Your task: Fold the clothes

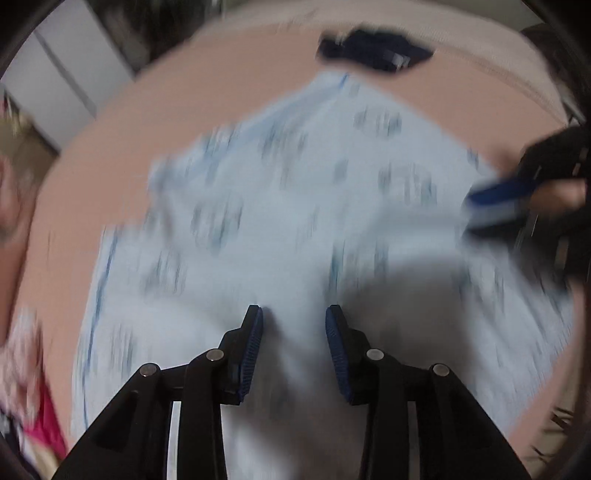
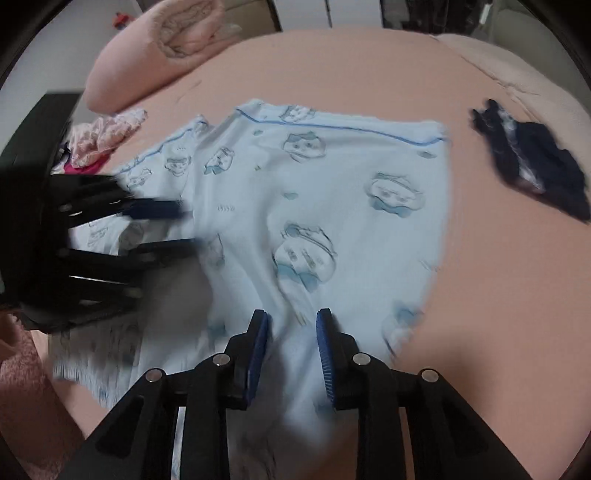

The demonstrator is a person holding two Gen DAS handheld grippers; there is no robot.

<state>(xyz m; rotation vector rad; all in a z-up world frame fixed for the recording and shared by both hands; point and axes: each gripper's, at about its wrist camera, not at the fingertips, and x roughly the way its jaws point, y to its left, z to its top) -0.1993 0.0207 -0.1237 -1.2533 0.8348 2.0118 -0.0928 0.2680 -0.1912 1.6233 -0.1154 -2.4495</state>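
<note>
A light blue garment (image 2: 332, 177) printed with cartoon faces and edged in darker blue piping lies spread on the pink bed (image 2: 480, 295). My right gripper (image 2: 291, 325) is low over the garment's near edge, its blue pads (image 2: 258, 343) apart, and a ridge of fabric runs up between them. My left gripper (image 1: 293, 321) is also over the garment (image 1: 295, 206), open, with smooth cloth showing in the gap; this view is heavily blurred. Each gripper appears in the other's view: the left gripper (image 2: 173, 227) at the left with its fingers spread, the right gripper (image 1: 495, 206) at the right edge.
A crumpled dark navy garment (image 2: 535, 170) lies on the bed to the right, also seen as the dark garment (image 1: 373, 51) at the far side. A pink lacy pile (image 2: 103, 136) and a rolled pink blanket (image 2: 177, 33) lie at the back left.
</note>
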